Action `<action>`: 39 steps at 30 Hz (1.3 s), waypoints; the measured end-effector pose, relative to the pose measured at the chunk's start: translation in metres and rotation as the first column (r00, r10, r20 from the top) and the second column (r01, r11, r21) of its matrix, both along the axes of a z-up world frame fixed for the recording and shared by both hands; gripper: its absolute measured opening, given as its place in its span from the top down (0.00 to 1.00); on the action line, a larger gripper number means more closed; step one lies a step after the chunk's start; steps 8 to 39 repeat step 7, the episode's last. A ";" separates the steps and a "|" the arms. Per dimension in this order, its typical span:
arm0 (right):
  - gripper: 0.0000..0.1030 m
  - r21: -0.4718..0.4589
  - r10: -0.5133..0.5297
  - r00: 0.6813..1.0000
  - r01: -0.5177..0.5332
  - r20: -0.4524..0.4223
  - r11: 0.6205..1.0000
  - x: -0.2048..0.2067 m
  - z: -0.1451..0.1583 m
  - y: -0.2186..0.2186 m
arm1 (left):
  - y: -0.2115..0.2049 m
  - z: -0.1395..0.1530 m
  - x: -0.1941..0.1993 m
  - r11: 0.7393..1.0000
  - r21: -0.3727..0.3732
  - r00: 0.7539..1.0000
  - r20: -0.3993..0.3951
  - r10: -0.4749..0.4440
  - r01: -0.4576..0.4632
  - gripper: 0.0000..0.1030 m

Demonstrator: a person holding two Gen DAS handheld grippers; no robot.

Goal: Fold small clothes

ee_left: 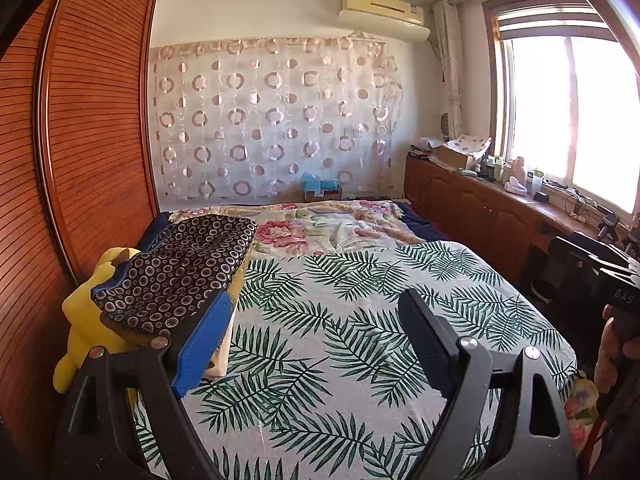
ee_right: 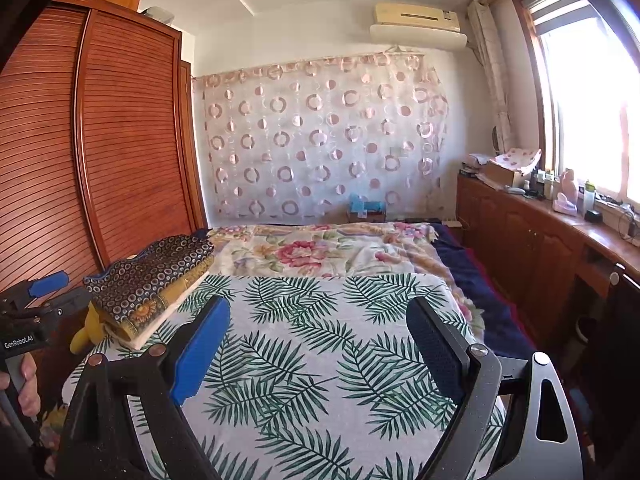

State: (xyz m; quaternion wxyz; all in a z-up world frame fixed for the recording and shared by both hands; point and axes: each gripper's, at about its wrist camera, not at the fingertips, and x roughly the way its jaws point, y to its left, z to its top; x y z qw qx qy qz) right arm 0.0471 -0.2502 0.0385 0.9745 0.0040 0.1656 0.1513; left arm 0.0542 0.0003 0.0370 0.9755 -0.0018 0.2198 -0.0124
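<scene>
Above the near end of the bed, the left gripper (ee_left: 316, 320) hovers with its blue and black fingers spread wide, gripping nothing. The right gripper (ee_right: 320, 328) hangs level with it on the right, its jaws equally wide apart and empty. Under both lies a palm-leaf cloth (ee_left: 360, 320) spread flat over the near half of the bed. At its left edge sits a stack of folded clothes (ee_right: 152, 280): a dark piece printed with small rings on top, a yellow sunflower-patterned layer and a white one beneath. The stack is just beside the left gripper's blue finger (ee_left: 204, 340) in the left wrist view. A yellow plush toy (ee_left: 84, 320) is wedged between the stack and the slatted wooden wardrobe (ee_left: 88, 128) on the left. Farther off, a floral blanket (ee_left: 320, 228) covers the far half of the bed. A cardboard box (ee_right: 502, 174) stands on the wooden cabinet (ee_right: 520, 236) along the right wall; its contents cannot be made out.
</scene>
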 end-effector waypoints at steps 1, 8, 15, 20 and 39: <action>0.12 0.001 0.000 1.000 0.000 0.000 1.000 0.000 0.000 0.000 | 0.000 0.000 0.000 1.000 0.000 1.000 0.001 0.000 0.000 0.16; 0.12 0.002 -0.001 1.000 0.001 0.001 1.000 0.000 0.000 0.000 | 0.000 0.000 0.000 1.000 0.000 1.000 0.001 0.000 0.000 0.16; 0.12 0.002 -0.001 1.000 0.001 0.001 1.000 0.000 0.000 0.000 | 0.000 0.000 0.000 1.000 0.000 1.000 0.001 0.000 0.000 0.16; 0.12 0.002 -0.001 1.000 0.001 0.001 1.000 0.000 0.000 0.000 | 0.000 0.000 0.000 1.000 0.000 1.000 0.001 0.000 0.000 0.16; 0.12 0.002 -0.001 1.000 0.001 0.001 1.000 0.000 0.000 0.000 | 0.000 0.000 0.000 1.000 0.000 1.000 0.001 0.000 0.000 0.16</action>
